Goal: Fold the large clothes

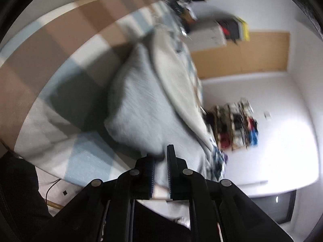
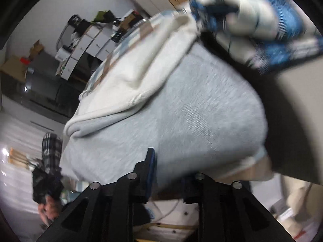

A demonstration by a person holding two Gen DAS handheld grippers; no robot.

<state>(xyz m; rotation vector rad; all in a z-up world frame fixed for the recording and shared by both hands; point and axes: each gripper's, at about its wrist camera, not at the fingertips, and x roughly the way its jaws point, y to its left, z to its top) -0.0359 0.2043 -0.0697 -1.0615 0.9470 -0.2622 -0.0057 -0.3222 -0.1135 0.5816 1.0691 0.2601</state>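
In the left wrist view, the left gripper had its fingers nearly together, pinching an edge of the gray sweatshirt. The soft, brushed knit lay bunched on a checked sheet of tan, white and pale blue squares, with a cream garment just beside it on the right. Everything was blurred.

In the right wrist view, the right gripper was half buried in the gray sweatshirt; its right finger was hidden under the cloth, so its grip could not be told. A ribbed cream garment overlapped the far left, and a blue patterned cloth lay beyond.
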